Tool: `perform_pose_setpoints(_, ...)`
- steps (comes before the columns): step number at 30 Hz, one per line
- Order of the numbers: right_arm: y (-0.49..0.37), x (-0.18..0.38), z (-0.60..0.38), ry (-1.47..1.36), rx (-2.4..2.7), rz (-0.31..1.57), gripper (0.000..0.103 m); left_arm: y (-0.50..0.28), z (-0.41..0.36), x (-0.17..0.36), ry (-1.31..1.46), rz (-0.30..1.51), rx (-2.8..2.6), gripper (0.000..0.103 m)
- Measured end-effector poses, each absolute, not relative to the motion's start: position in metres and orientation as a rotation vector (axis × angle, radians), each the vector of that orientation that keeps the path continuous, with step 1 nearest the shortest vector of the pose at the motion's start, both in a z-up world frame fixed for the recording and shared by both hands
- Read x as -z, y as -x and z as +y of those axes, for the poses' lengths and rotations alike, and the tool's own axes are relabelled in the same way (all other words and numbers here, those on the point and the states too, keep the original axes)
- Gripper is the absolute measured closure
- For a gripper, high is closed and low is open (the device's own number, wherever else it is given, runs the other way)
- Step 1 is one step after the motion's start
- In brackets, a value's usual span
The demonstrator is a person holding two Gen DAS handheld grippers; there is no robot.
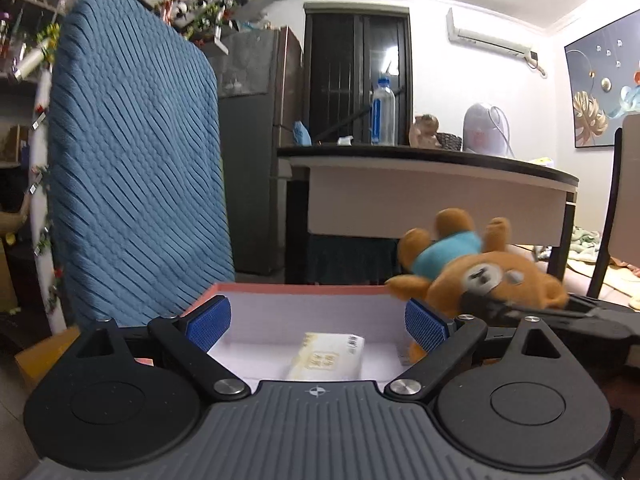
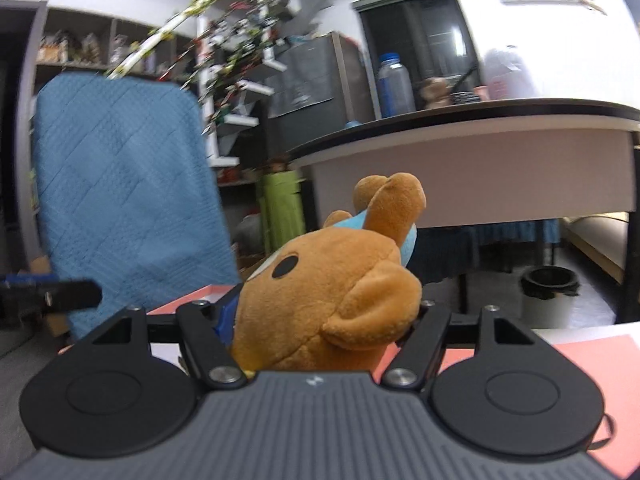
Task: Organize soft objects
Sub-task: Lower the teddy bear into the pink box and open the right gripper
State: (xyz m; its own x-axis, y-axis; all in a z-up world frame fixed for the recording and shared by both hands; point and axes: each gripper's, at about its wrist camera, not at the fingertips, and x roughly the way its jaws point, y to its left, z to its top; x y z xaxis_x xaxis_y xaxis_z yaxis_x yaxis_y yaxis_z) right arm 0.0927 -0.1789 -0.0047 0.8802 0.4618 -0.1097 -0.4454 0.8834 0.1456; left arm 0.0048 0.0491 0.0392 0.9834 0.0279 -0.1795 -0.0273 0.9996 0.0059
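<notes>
Plush bear (image 2: 332, 292) (brown, teal shirt) is clamped head-first in the right hand-held gripper (image 2: 316, 324), legs pointing away from the camera. From the left wrist view it hangs over the right wall of the pink-rimmed box (image 1: 304, 289), tilted sideways. Left hand-held gripper (image 1: 318, 320) is spread wide with nothing between its blue pads (image 1: 210, 320), aimed into the box. A tissue pack (image 1: 326, 360) lies on the box's white floor. Blue chair back (image 1: 132, 168) stands just behind the box.
</notes>
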Motion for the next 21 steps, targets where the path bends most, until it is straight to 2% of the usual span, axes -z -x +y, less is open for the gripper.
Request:
perform_pose_setpoints(5,-0.093,0.013,-0.138,-0.06,-0.56,0.165,0.033,0.002,0.066,-0.037,0.01,0.192,-0.032,0.007)
perform_pose_setpoints(12,-0.107,0.03,-0.113,-0.073,-0.585,0.293,0.033,0.0,0.085,-0.033,0.022,0.228,-0.056,0.007)
perform_pose_setpoints(16,-0.105,0.03,-0.109,-0.064,-0.577,0.281,0.032,-0.003,0.089,-0.032,0.027,0.238,-0.064,0.007)
perform_pose_setpoints(19,-0.103,0.03,-0.111,-0.08,-0.572,0.27,0.022,-0.003,0.088,-0.031,0.036,0.246,-0.061,0.007)
perform_pose_setpoints(21,-0.103,0.029,-0.114,-0.078,-0.571,0.24,0.009,-0.001,0.085,-0.03,0.036,0.247,-0.06,0.007)
